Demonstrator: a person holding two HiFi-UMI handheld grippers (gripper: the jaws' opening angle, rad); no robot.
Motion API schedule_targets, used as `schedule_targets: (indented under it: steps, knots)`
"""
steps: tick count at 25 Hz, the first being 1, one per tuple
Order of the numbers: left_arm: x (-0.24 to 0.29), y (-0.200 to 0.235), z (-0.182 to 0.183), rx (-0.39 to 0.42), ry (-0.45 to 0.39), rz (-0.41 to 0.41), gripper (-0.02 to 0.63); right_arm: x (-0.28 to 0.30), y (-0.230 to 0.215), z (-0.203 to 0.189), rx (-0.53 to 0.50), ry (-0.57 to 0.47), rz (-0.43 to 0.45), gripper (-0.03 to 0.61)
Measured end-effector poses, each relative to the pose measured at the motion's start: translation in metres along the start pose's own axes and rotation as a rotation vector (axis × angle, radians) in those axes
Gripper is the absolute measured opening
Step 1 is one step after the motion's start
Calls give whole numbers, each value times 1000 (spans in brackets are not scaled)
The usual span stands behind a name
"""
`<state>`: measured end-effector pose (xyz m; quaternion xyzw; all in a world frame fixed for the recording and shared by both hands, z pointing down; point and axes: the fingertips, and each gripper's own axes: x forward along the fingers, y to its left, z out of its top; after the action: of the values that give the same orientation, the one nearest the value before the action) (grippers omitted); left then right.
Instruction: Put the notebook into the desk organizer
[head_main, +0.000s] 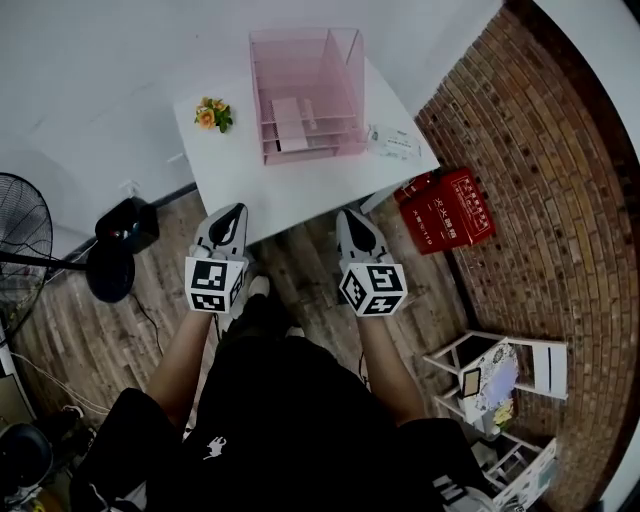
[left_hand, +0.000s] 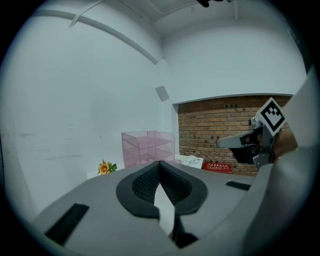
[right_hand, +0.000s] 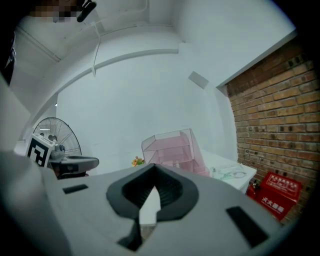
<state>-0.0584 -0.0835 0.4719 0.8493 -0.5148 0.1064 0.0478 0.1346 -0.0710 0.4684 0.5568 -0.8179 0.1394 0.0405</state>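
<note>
Count: 2 grippers, 1 table, 1 organizer, 1 notebook, 1 flower sprig, 1 clear packet, 2 red boxes, 1 fan.

Pink clear desk organizer (head_main: 335, 70) stands on the white table (head_main: 230, 170). The pale notebook (head_main: 290, 122) lies flat on a lower shelf inside it.

Left gripper (head_main: 232, 212) and right gripper (head_main: 352, 215): jaws together, nothing between them. Both are at the table's near edge, apart from the organizer.

Flower sprig (head_main: 212, 114) is left of the organizer and the clear packet (head_main: 392, 143) right of it.

Red boxes (head_main: 455, 210) on the floor have white lettering, too small to read. Fan (head_main: 25, 230) is at far left.
</note>
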Motion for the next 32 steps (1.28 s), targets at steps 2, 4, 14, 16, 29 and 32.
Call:
schedule_targets:
  steps: [2,4,14,16,29,32]
  knots:
    - [-15,-9,5,8,-13,19,3,-15,1,5,-2,-18,10,2]
    - [-28,-19,7,12,-24,31,3,-31,2,9,-3,-34,20,2]
    - [-81,-58,18,21,-61,74,3,-98,15,24,-9,-108,60,2]
    - [-91,-63,20,25,-67,80,3,-109,18,26,-12,-121,66,2]
    - [-126,-94,39,33,-124,73,3,-163,24,50,-19,-202,76,2]
    - [-127,-99,43,39,-139,69,3,-168,23,53,-23,-211,77,2]
